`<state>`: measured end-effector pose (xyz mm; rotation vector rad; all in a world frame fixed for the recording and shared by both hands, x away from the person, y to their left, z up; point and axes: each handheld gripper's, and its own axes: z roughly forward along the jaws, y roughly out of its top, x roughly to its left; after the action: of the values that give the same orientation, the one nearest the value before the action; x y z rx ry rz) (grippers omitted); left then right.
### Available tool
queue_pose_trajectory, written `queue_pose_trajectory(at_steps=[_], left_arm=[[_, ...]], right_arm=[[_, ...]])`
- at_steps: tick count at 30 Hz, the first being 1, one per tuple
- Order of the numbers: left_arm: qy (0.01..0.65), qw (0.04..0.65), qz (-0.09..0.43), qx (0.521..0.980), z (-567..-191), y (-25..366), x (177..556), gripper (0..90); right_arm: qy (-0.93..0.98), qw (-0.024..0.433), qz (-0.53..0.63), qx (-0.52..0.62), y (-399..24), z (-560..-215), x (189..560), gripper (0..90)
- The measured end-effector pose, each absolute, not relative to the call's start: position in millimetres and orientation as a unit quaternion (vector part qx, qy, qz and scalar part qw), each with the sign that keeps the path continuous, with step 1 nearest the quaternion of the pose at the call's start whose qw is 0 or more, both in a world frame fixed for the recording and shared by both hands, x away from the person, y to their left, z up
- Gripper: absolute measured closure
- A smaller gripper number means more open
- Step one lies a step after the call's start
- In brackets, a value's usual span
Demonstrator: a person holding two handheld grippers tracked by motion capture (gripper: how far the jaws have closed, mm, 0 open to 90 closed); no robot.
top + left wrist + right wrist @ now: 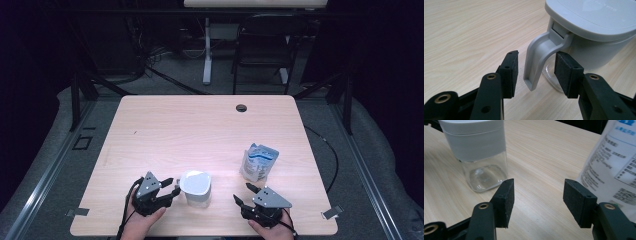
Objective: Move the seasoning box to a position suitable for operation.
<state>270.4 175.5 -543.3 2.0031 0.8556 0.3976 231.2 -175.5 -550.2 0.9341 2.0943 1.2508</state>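
On table [165, 130], jug [196, 187] handle [537, 60] sits between open left claw [536, 72] pads, untouched.

Pale wood-grain desk [165, 130], smooth, faint sheen. Clear glossy jug [485, 173] with matt grey plastic lid [594, 17] and handle [537, 60]. White printed pouch [259, 162] at 2 o'clock of jug, slick film look. Black matt plastic left gripper [536, 72], rough dark pads [565, 73], brass-coloured inserts.
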Motion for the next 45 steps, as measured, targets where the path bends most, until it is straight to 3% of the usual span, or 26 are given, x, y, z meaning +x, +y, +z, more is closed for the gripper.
queue_pose_trajectory(at_steps=[19, 26, 45], left_arm=[[0.322, 0.444, 0.143, 0.824, -545.0, 169.4, 271.1, 61.1], [0.318, 0.44, 0.134, 0.829, -544.4, 169.4, 267.7, 64.0], [0.339, 0.472, 0.128, 0.804, -523.6, 190.1, 264.1, 60.5]], right_arm=[[0.793, 0.241, 0.462, 0.314, -148.8, -555.7, 230.5, 42.2], [0.792, 0.224, 0.474, 0.312, -140.9, -555.6, 230.8, 47.9], [0.79, 0.224, 0.472, 0.321, -147.3, -556.4, 232.7, 48.0]])
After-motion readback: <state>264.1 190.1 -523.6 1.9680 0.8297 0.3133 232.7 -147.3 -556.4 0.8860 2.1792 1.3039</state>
